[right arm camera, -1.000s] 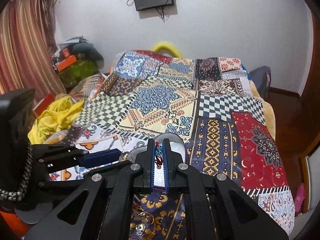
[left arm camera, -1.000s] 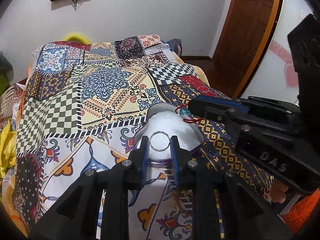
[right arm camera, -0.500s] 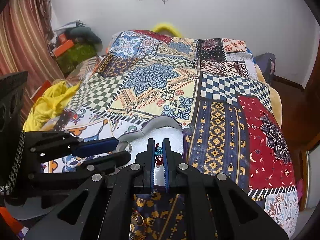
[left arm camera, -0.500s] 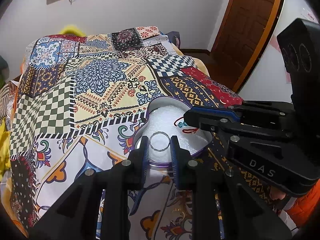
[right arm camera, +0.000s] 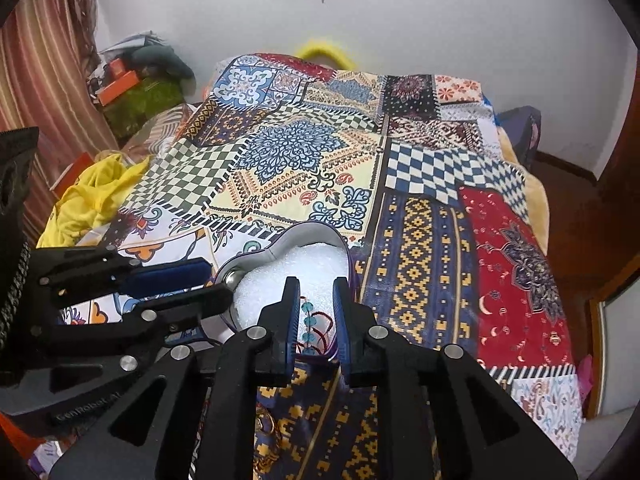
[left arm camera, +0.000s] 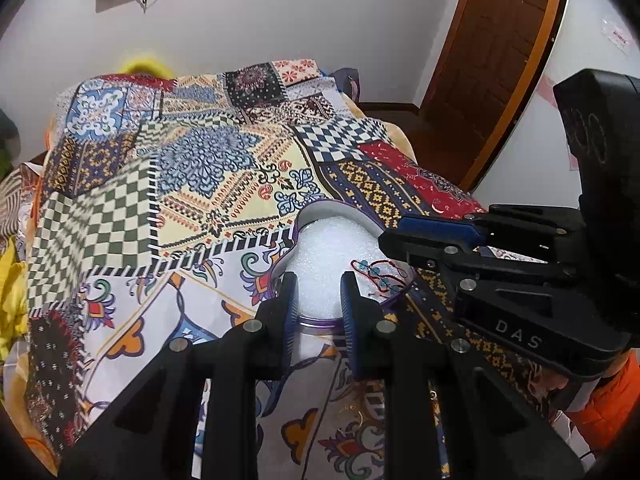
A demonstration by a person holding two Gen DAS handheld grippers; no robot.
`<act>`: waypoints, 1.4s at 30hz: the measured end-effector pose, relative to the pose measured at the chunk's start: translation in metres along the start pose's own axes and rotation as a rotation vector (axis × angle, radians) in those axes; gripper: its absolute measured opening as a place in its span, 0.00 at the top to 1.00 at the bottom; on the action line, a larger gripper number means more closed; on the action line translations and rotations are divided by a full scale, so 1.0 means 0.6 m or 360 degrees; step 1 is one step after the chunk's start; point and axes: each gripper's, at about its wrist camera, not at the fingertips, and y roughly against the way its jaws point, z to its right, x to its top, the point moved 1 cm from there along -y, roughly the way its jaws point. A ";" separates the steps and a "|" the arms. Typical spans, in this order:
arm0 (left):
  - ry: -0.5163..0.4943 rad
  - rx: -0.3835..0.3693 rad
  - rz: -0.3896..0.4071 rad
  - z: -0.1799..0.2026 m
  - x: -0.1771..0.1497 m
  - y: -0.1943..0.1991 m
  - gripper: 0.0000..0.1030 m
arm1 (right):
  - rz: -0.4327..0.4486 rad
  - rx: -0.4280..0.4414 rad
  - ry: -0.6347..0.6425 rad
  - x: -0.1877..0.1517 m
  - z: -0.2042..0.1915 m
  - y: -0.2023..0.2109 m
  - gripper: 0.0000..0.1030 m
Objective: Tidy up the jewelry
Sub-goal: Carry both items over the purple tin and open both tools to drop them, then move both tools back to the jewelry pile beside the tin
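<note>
A heart-shaped box [left arm camera: 320,210] with white foam lining sits on the patchwork bedspread; it also shows in the right wrist view [right arm camera: 308,236]. A red cord bracelet with teal beads [left arm camera: 380,274] lies on the foam, and shows in the right wrist view [right arm camera: 310,320]. My left gripper [left arm camera: 318,292] is open and empty over the box's near rim. My right gripper [right arm camera: 316,300] is open just above the bracelet. A silver ring [right arm camera: 232,278] rests at the box's left inner wall, by my left gripper's fingertips [right arm camera: 216,292].
The patchwork bedspread [right arm camera: 420,220] covers the bed. More gold jewelry [right arm camera: 266,432] lies on the cloth below my right gripper. Yellow clothes [right arm camera: 92,196] and clutter are at the left. A wooden door [left arm camera: 496,60] stands at the right.
Both grippers have opened. The silver ring left my left gripper and the red bracelet left my right gripper; both now lie in the box.
</note>
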 end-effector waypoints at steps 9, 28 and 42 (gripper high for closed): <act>-0.0014 0.0046 0.0080 0.011 -0.001 0.060 0.73 | 0.0077 -0.0059 0.0019 -0.005 -0.011 0.046 0.78; -0.0041 0.0170 0.0136 0.041 -0.061 0.160 0.51 | 0.0230 -0.0174 0.0005 -0.062 -0.041 0.143 0.59; 0.0007 0.0158 -0.0058 0.030 -0.139 0.120 0.51 | 0.0047 -0.0177 -0.0046 -0.140 -0.038 0.101 0.59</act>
